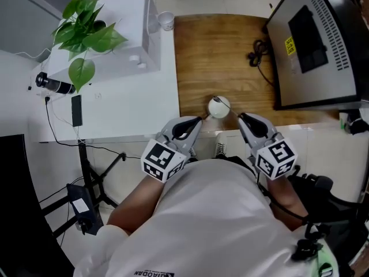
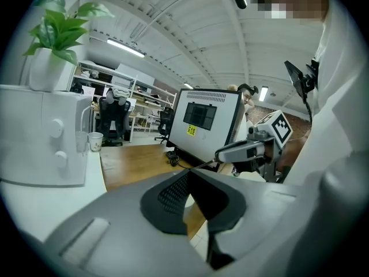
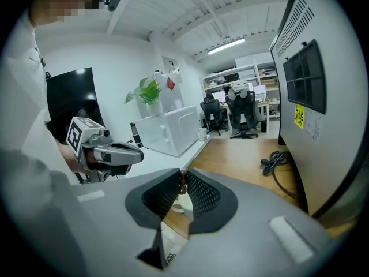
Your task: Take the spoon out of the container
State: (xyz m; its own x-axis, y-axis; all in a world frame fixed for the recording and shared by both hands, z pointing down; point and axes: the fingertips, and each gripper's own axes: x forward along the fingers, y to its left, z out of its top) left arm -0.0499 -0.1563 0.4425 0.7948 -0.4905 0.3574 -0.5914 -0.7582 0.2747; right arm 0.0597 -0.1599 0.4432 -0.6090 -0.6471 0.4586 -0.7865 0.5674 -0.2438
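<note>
Because the spoon (image 1: 223, 105) must leave the container (image 1: 214, 112), fingers of the right gripper (image 1: 240, 115) pinch its handle, while the left gripper (image 1: 200, 118) idles alongside, fingers pressed together.

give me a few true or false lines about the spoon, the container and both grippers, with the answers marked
1. The right gripper is shut on the spoon handle. True.
2. The container stands on the white table. False: it stands on the wooden table, near its front edge.
3. The left gripper grips the container. False: its jaws are together with nothing between them, beside the container.
4. The spoon's bowl end is in the container. True.
5. A paper cup stands next to the white box. True.
</note>
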